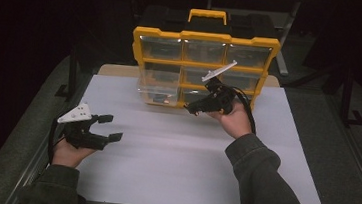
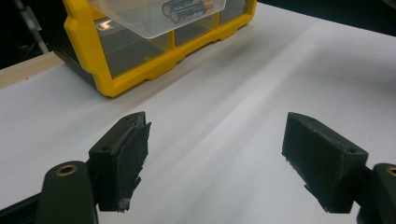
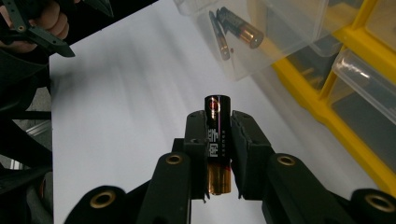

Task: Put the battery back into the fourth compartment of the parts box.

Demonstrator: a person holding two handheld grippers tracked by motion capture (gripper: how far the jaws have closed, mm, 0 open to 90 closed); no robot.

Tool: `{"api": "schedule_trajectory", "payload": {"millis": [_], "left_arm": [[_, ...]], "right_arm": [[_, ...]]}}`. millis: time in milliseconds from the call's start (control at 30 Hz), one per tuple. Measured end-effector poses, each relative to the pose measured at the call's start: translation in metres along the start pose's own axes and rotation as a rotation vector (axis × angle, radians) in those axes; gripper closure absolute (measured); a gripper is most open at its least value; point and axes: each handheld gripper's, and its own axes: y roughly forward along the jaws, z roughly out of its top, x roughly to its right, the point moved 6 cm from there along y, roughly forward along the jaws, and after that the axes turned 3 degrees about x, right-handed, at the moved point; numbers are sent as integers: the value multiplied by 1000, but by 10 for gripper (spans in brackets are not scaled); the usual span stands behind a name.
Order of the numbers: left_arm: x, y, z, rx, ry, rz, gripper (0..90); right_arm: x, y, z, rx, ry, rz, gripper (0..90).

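battery clamped in right tongs | left tongs agape, empty

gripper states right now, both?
Left gripper: open, holding nothing.
Right gripper: closed on a battery.

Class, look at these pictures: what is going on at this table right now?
A person works with a gripper in each hand. The right gripper is shut on a battery, held near the clear drawer pulled out of the yellow organizer; two more batteries already lie in that drawer. The left gripper hangs open and empty over the white table, off to the side.
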Motion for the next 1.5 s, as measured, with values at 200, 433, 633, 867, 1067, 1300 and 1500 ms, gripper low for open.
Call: {"api": "schedule_trajectory", "payload": {"millis": [200, 433, 633, 867, 1067, 1300, 1500], "left_arm": [[0, 0, 0, -2, 0, 1, 219], [0, 0, 0, 0, -8, 2, 220], [0, -1, 0, 7, -12, 1, 220], [0, -2, 0, 8, -14, 3, 219], [0, -1, 0, 6, -13, 3, 219], [0, -1, 0, 7, -15, 2, 218], [0, -1, 0, 12, -15, 1, 218]], "right_arm": [[0, -5, 8, 7, -2, -2, 760], [1, -9, 14, 9, -5, -7, 761], [1, -15, 21, 16, -10, -14, 761], [2, -21, 30, 23, -17, -22, 761], [2, -24, 37, 24, -33, -28, 760], [2, -29, 45, 31, -18, -32, 761], [1, -33, 53, 34, -35, -33, 761]]}}
